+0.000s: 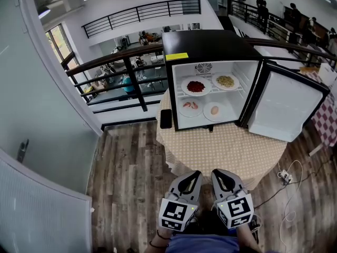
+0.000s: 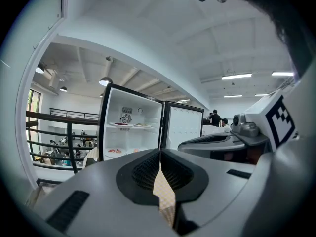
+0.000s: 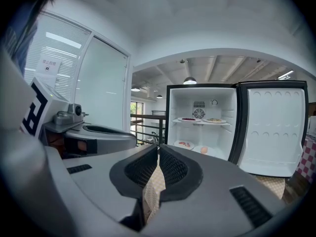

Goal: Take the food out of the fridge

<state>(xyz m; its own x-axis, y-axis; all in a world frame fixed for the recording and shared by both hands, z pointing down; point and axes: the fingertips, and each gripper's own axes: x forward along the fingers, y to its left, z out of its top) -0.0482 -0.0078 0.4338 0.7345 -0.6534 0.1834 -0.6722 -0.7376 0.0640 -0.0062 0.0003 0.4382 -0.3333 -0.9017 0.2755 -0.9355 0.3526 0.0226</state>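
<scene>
A small black fridge [image 1: 210, 46] stands on a round table [image 1: 226, 152] with its door [image 1: 287, 107] swung open to the right. On its upper shelf sit a plate of red food [image 1: 196, 86] and a plate of noodles [image 1: 225, 81]. Below are a plate with pink pieces [image 1: 190, 106] and a plate with an egg-like item [image 1: 215, 110]. My left gripper [image 1: 197, 174] and right gripper [image 1: 215, 173] hang side by side near the table's front edge, both shut and empty, well short of the fridge [image 2: 131, 127] [image 3: 200, 125].
A black phone [image 1: 166, 118] lies on the table left of the fridge. A dark railing [image 1: 121, 62] runs behind the table, with a lower floor beyond. Cables and a power strip [image 1: 286, 176] lie on the wood floor at right. A checked cloth [image 1: 326, 117] is at far right.
</scene>
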